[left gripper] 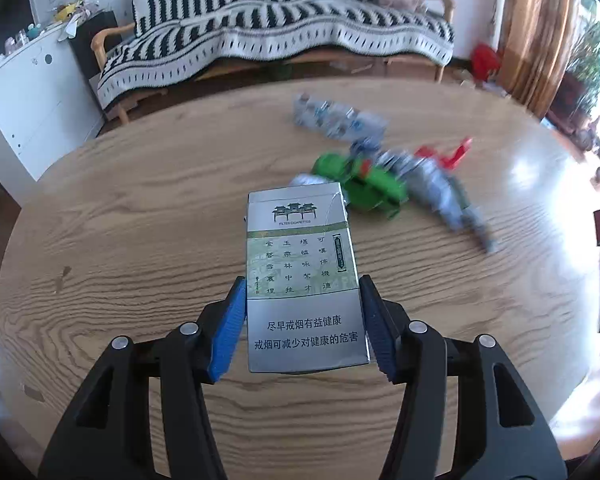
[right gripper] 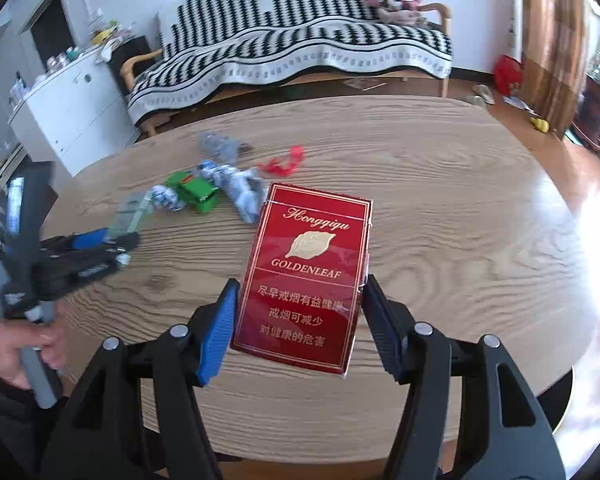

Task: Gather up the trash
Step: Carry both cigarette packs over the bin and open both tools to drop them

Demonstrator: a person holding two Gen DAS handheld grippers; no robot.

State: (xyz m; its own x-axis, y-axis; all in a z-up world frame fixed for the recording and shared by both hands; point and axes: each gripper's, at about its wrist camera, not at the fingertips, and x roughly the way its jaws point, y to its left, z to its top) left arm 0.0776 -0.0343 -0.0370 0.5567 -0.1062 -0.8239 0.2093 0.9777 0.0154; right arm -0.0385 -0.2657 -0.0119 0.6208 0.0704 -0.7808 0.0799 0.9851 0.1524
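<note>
My left gripper (left gripper: 303,320) is shut on a silver cigarette pack (left gripper: 300,276) and holds it above the wooden table (left gripper: 140,216). My right gripper (right gripper: 300,320) is shut on a red cigarette pack (right gripper: 308,276) above the same table (right gripper: 440,184). A heap of trash lies on the table: a crushed green pack (left gripper: 364,188), crumpled silver-blue wrappers (left gripper: 440,192), a clear wrapper (left gripper: 336,116) and a red scrap (left gripper: 452,156). In the right wrist view the heap (right gripper: 216,188) is at the far left, and the left gripper (right gripper: 100,240) with its silver pack (right gripper: 130,212) is beside it.
A sofa with a black-and-white striped throw (left gripper: 276,36) stands behind the table. A white cabinet (left gripper: 32,96) stands at the left. A curtain (left gripper: 540,28) hangs at the right. The table's near edge (right gripper: 340,456) is just below my right gripper.
</note>
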